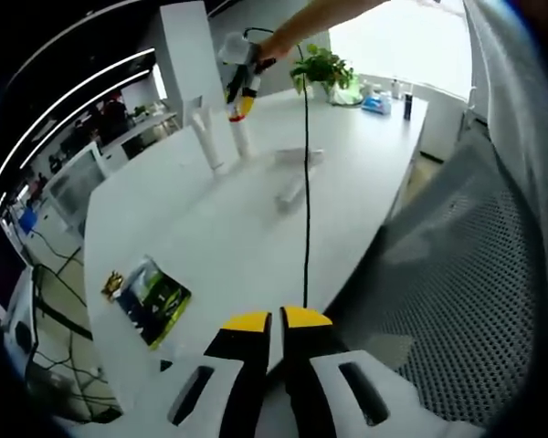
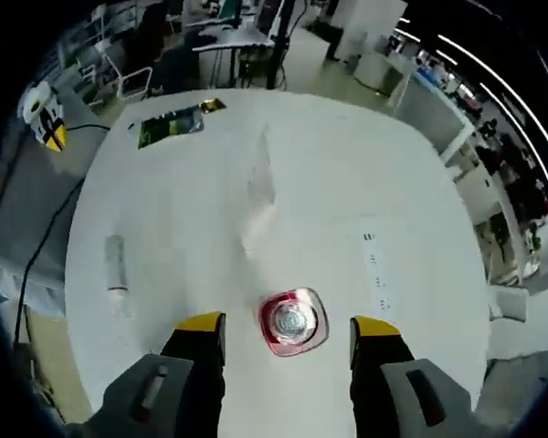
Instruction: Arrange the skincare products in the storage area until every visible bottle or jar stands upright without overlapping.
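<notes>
right gripper [image 2: 288, 328] spread | round glossy red-rimmed bottle [image 2: 293, 321] between

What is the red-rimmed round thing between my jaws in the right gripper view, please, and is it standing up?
Observer: From the side, in the left gripper view, it is the top of a white tube that stands upright on the table, with the right gripper directly above it.
Operator: Thank you. Could you tell me whether the left gripper is holding anything?
Observer: No. The left gripper has its jaws shut with the yellow tips together and nothing between them.
</notes>
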Tool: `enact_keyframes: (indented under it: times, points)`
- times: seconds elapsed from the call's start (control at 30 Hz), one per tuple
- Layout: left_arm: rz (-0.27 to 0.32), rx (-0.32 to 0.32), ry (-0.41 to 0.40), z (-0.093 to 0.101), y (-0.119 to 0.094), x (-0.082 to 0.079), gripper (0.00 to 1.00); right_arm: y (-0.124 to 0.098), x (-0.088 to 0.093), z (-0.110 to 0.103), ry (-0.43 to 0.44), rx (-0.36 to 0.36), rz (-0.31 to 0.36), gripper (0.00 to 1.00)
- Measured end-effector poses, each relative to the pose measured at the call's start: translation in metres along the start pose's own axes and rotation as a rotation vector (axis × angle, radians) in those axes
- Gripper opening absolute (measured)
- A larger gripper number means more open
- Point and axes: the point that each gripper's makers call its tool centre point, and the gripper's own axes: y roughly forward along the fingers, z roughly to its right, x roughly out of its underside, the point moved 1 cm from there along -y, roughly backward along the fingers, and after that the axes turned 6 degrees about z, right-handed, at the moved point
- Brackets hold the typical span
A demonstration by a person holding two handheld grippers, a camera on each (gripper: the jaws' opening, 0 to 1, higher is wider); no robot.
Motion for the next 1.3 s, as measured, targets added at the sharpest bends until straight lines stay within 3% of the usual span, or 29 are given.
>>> enact_keyframes:
  times: [0.2,0.33,0.5,0.8,1.3]
  points:
    - [-0.001,-0.007,-0.002,-0.0011,-0.0002,0.0002,0.02,0.0058,0.0043,-0.0040,-0.136,-0.106,-0.140,0.41]
    - [-0.004,-0.009,-0.006,-0.0018,-0.0003,0.0008,0.02,0.0082,0.0045,-0.0011,-0.158,-0.136,-0.173,0.33]
    - [-0.008,-0.010,-0.007,-0.0018,0.0000,0.0016,0.02,0.0080,0.0032,0.0014,-0.175,-0.156,-0.188,0.24]
    - [-0.019,-0.005,0.001,-0.0009,0.0007,0.0036,0.02,0.0094,0.0024,-0.0022,-0.203,-0.191,-0.200,0.24]
    - [-0.025,-0.022,0.005,-0.0043,0.0000,0.0045,0.03,0.0106,-0.0003,-0.0005,-0.190,-0.178,-0.229,0.22]
